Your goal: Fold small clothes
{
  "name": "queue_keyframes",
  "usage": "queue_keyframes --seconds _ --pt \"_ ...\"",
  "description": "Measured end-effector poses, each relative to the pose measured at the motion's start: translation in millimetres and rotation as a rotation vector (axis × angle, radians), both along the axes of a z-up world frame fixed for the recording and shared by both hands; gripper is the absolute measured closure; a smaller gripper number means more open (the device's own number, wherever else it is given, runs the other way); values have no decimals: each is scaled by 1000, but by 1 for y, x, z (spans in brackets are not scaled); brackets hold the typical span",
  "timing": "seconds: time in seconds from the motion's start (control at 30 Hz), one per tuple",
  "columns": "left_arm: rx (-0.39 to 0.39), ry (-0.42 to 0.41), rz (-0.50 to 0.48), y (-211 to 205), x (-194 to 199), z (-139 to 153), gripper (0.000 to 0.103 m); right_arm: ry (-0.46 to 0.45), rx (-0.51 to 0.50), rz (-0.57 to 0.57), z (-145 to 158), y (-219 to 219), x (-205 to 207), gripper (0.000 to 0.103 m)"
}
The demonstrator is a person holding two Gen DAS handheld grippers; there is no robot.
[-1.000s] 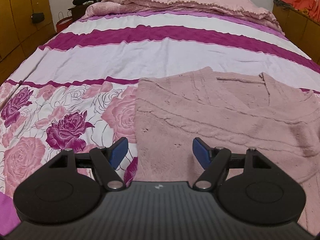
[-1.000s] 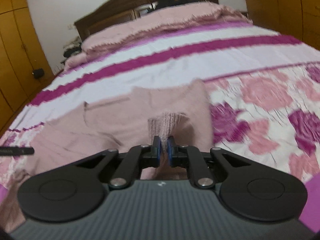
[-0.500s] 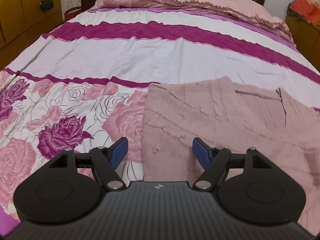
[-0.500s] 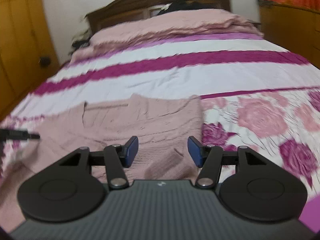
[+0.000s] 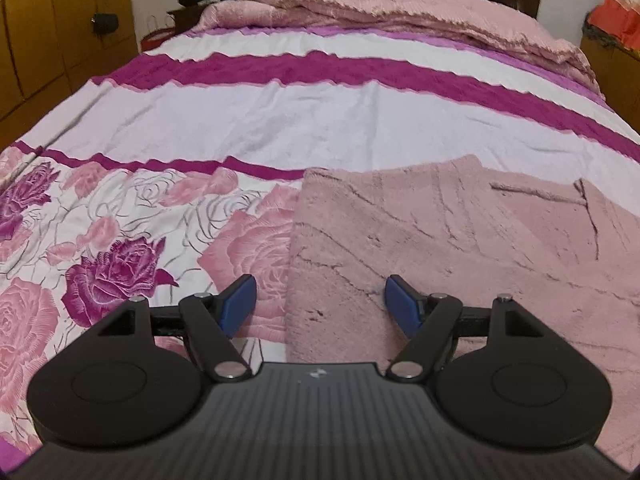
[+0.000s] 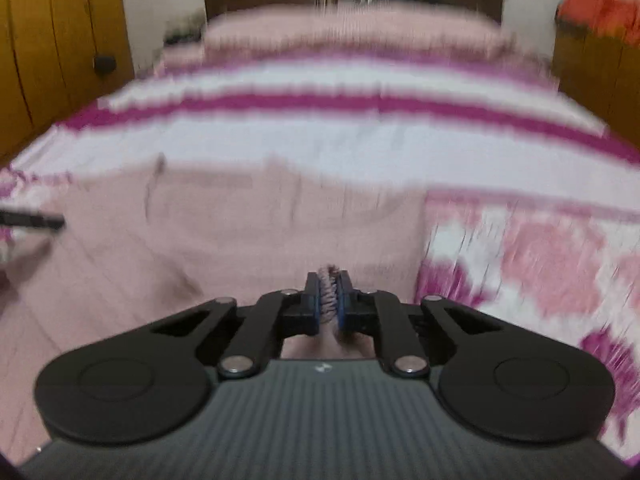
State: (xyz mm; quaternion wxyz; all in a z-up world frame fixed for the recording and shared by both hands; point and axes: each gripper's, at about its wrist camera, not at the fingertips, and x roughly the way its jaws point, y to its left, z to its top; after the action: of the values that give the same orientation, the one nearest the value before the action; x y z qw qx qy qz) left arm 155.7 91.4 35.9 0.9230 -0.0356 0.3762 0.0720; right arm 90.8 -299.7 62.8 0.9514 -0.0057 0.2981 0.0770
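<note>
A pink knit sweater (image 5: 460,240) lies flat on the bed, its left edge running between my left gripper's fingers. My left gripper (image 5: 322,304) is open and empty, low over the sweater's near left part. In the blurred right wrist view the sweater (image 6: 248,224) spreads ahead and to the left. My right gripper (image 6: 328,300) is shut on a pinch of the sweater's knit near its lower right part. The other gripper's tip (image 6: 32,219) shows at the left edge there.
The bed has a floral and magenta-striped cover (image 5: 248,120) with a folded pink quilt (image 5: 400,12) at the headboard. Wooden wardrobes (image 5: 52,28) stand to the left and a low cabinet (image 5: 608,60) to the right.
My right gripper opened half a second ago, then moved and shut on the sweater again. My left gripper stayed open and shifted slightly left along the sweater's edge.
</note>
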Motion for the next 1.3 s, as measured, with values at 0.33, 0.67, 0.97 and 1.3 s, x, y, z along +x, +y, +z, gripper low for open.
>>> queue_keyframes --seconds 0.33,0.67,0.97,1.3 --pt "91 -92 80 -5 -2 -12 25 -18 -9 -220 -30 -27 21 92" --pt "103 -113 72 1 -3 7 23 5 0 -94 6 -8 24 83" --pt "33 -87 106 10 -7 -2 23 67 -92 260 14 86 49 70" --pt "17 -108 89 10 -12 -2 23 193 -85 481 -13 135 65 79"
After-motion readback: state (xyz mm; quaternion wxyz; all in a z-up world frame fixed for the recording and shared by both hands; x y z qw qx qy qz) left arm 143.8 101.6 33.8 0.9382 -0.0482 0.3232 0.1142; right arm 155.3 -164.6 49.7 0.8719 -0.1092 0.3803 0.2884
